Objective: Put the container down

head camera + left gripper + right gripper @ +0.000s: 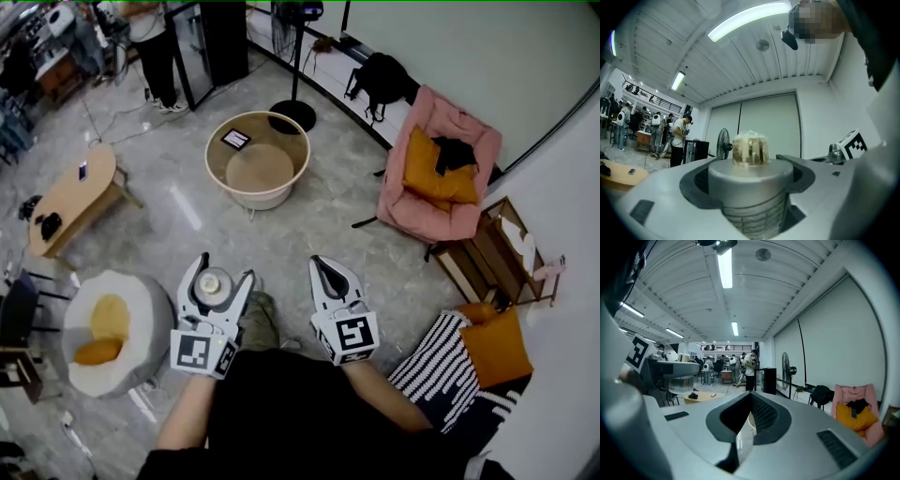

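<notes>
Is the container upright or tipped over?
Upright: the container stands vertical between the jaws of the left gripper, with its lid on top.

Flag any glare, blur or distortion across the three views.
Head view: evenly lit, sharp, walls bowed at the edges. Left gripper view: heavy fisheye, dark corners, ceiling light strip blown out, container close and soft. Right gripper view: same fisheye, ceiling lamp glaring, background sharp, near jaws soft.

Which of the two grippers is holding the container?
The left gripper, its jaws closed around the grey-lidded container; the right gripper is shut with nothing between its jaws.
</notes>
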